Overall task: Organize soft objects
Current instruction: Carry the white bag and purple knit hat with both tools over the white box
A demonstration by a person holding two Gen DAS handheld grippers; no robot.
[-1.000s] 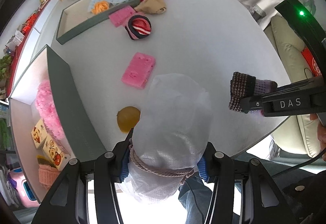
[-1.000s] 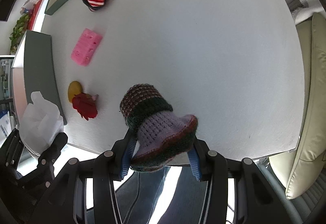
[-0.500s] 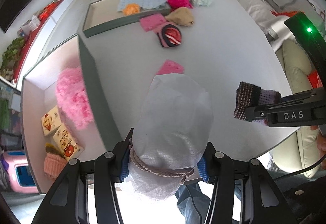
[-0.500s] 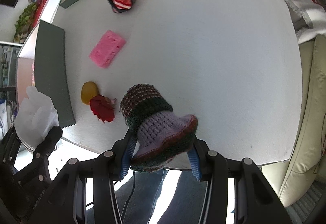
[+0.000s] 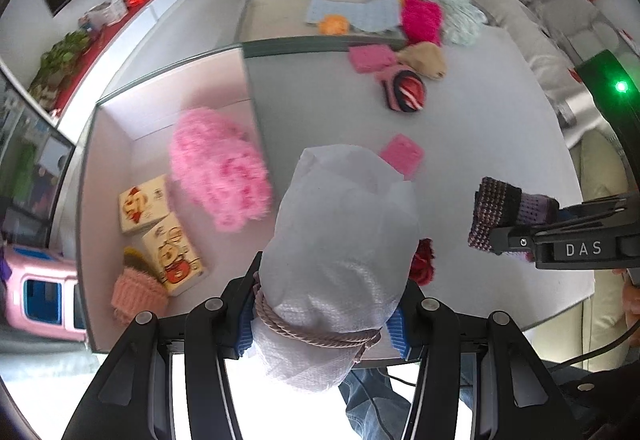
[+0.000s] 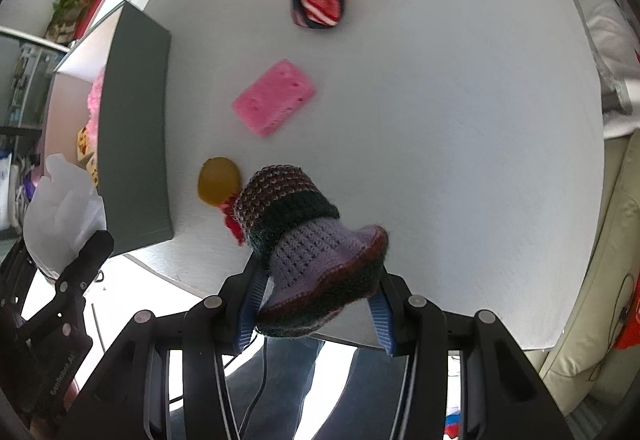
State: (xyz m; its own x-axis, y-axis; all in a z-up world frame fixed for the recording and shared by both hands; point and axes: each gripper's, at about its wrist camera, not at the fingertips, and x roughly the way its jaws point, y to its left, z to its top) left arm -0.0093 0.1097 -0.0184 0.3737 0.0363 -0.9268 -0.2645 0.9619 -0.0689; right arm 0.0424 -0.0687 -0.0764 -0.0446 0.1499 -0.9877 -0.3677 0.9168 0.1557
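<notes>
Both your hands have swung toward the open grey-walled storage box (image 5: pixel 90 176) at the table's left edge, and that is the change that matters. A second ago the left wrist view looked mostly onto bare white tabletop (image 5: pixel 500 144); now the box interior fills its left half, showing the fluffy pink plush bundle (image 5: pixel 218 168), two cartoon-printed cardboard cartons (image 5: pixel 158 224) and a peach knitted piece (image 5: pixel 136 290) already inside.

Your left gripper (image 5: pixel 324 332) is pinching the white woven fabric pouch tied with a pinkish cord (image 5: pixel 340 240) at its neck, the pouch hanging over the box's near wall. Your right gripper (image 6: pixel 314 310) is clamped on the striped purple-and-green knitted hat (image 6: pixel 308 240), held above the table beside the mustard-yellow round pad (image 6: pixel 219 181) and a red fuzzy scrap (image 6: pixel 232 226). Neither grip has changed in that second.

So you appear to be mid-carry, with both soft things heading for the box. The pink sponge block (image 6: pixel 274 102) and the striped red-and-black knit piece (image 6: pixel 320 6) wait on the table, well apart from either gripper.
</notes>
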